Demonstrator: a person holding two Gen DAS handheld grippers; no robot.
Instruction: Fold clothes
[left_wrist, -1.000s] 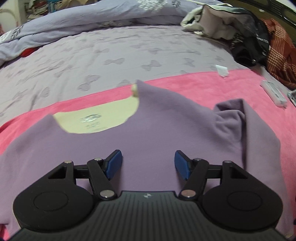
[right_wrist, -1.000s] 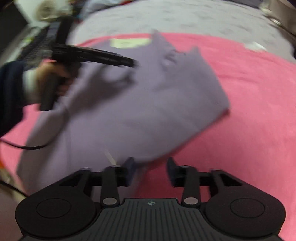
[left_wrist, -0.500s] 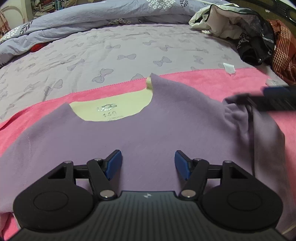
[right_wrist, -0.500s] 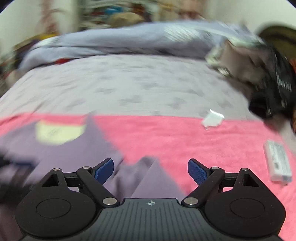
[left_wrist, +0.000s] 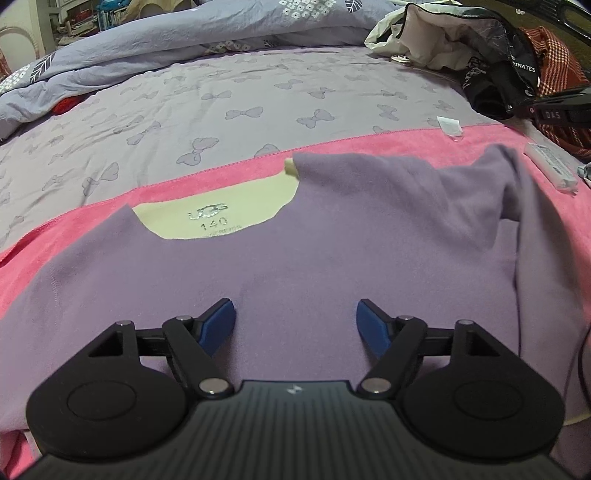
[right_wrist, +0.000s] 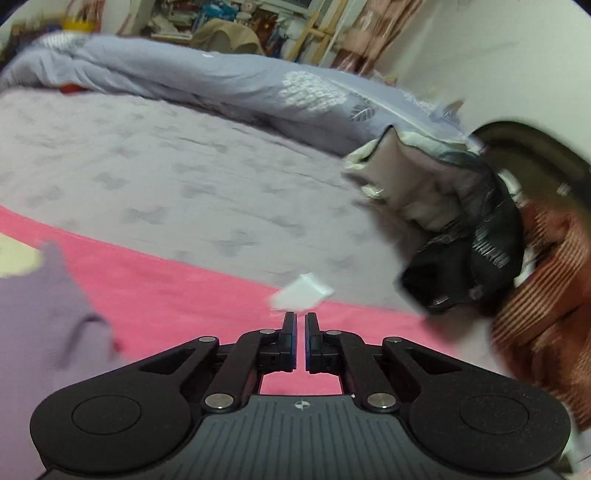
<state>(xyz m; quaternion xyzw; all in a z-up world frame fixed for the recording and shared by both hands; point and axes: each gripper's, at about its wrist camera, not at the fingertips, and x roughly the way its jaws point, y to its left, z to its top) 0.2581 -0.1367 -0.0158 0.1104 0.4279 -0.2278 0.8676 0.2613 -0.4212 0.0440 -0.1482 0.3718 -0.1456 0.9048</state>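
Observation:
A lilac long-sleeved top with a pale yellow neck lining lies spread on a pink towel in the left wrist view. Its right sleeve is folded in over the body. My left gripper hovers over the chest, jaws opening, nothing between the blue pads. In the right wrist view the top shows only at the left edge. My right gripper is shut on nothing above the pink towel, pointing toward the clothes pile.
A heap of clothes lies at the back right, with a dark jacket and a red plaid piece. A small white packet and a white remote lie near the towel edge. A grey duvet borders the far side.
My right gripper let go of the sleeve, swung right away from the top toward the clothes pile, and shut empty. The left gripper stayed over the chest and its jaws widened slightly.

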